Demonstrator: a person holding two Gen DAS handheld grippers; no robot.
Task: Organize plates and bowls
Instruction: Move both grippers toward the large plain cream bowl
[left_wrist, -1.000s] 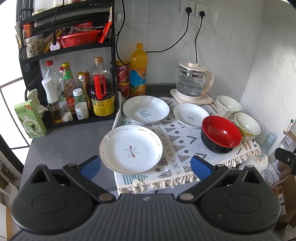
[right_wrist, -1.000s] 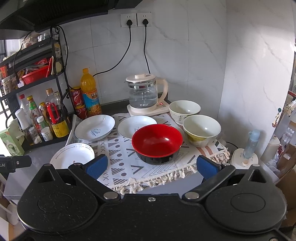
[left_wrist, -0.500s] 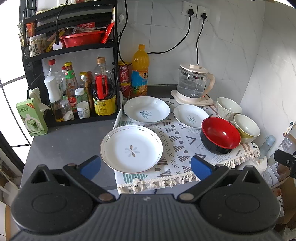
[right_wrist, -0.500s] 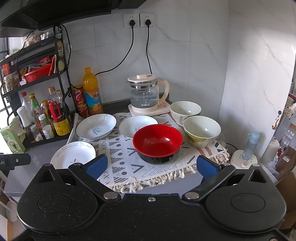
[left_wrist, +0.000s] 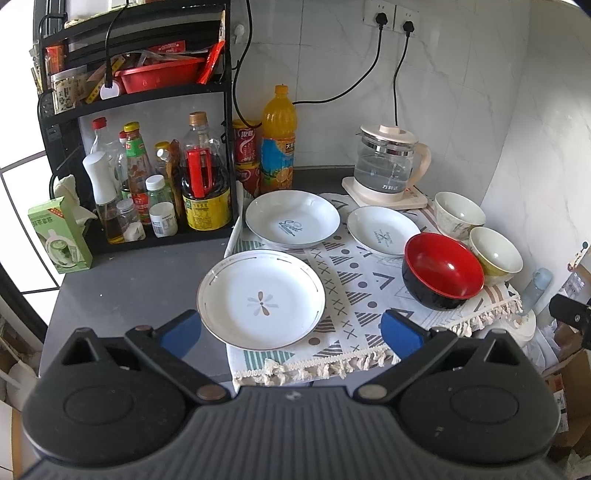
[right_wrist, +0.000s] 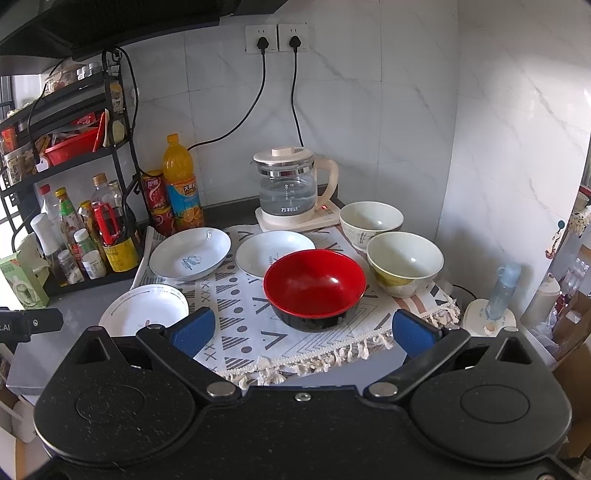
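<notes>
Three white plates lie apart: a near one with a flower mark (left_wrist: 261, 298) (right_wrist: 144, 309), a far left one (left_wrist: 292, 223) (right_wrist: 190, 252) and a smaller one (left_wrist: 382, 230) (right_wrist: 275, 252). A red and black bowl (left_wrist: 443, 275) (right_wrist: 314, 288) stands at the cloth's near right, with a yellowish bowl (left_wrist: 495, 250) (right_wrist: 404, 263) and a white bowl (left_wrist: 459, 214) (right_wrist: 370, 222) behind it. My left gripper (left_wrist: 291, 332) is open and empty, in front of the near plate. My right gripper (right_wrist: 304, 330) is open and empty, in front of the red bowl.
A patterned cloth (left_wrist: 354, 291) covers the dark counter (left_wrist: 129, 280). A glass kettle (left_wrist: 388, 166) stands at the back. A black rack (left_wrist: 140, 110) with bottles fills the left. An orange juice bottle (left_wrist: 279, 136) and red cans (left_wrist: 245, 142) stand beside it. A green box (left_wrist: 61, 236) sits far left.
Both views have shifted slightly, as if both grippers lifted or tilted a little. The dishes have not moved. Both grippers stay open.
</notes>
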